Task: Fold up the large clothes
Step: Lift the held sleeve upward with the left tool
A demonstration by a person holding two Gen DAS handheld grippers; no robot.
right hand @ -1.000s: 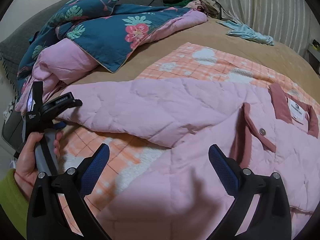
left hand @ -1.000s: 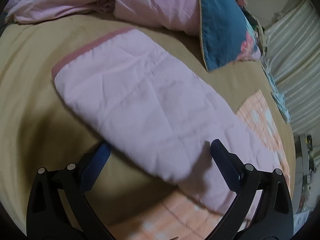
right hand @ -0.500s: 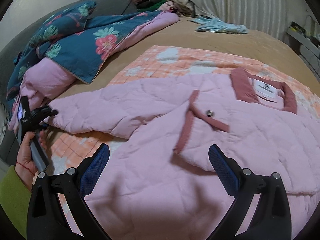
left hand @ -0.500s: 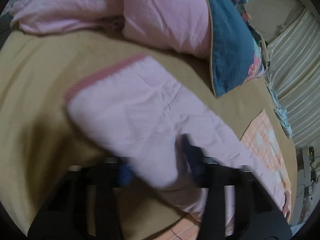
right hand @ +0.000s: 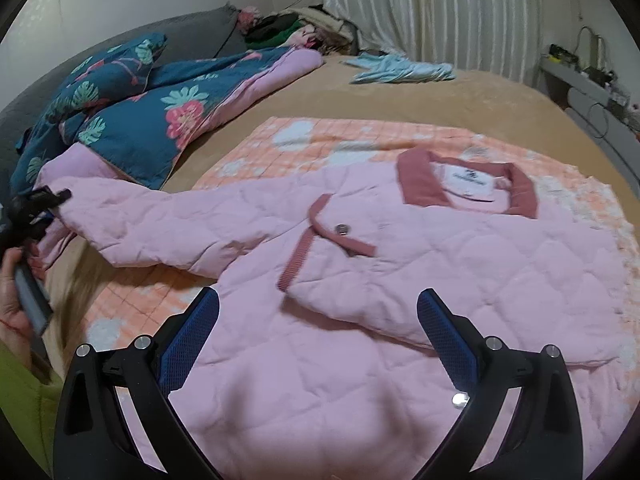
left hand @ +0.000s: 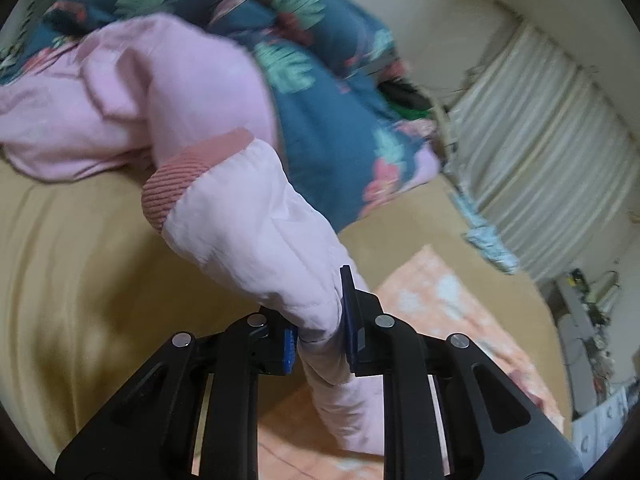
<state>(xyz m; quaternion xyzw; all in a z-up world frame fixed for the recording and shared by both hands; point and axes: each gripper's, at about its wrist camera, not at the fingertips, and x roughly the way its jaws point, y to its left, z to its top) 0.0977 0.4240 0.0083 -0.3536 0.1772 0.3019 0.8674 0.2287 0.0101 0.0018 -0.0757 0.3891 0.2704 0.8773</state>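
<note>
A pink quilted jacket [right hand: 400,280] with a dark pink collar [right hand: 468,188] lies spread, front up, on an orange checked blanket [right hand: 320,140]. Its long sleeve [right hand: 160,224] stretches left. My left gripper [left hand: 320,328] is closing on that sleeve [left hand: 256,240] a little below the ribbed cuff [left hand: 180,184]. Both pads press the bunched fabric, which is lifted off the bed. In the right wrist view the left gripper [right hand: 40,200] sits at the sleeve's end, held by a hand [right hand: 16,308]. My right gripper [right hand: 318,332] hovers open over the jacket's lower front, with nothing between its fingers.
A blue floral quilt [right hand: 132,120] with pink lining is heaped at the back left on the tan bed sheet [right hand: 440,92]. A light blue garment [right hand: 400,70] and a pile of clothes [right hand: 296,28] lie near the striped curtain [right hand: 440,8]. A shelf with cables stands far right.
The left gripper went from wide open around the sleeve to shut on it and has lifted it. The right gripper slid right over the jacket, staying open.
</note>
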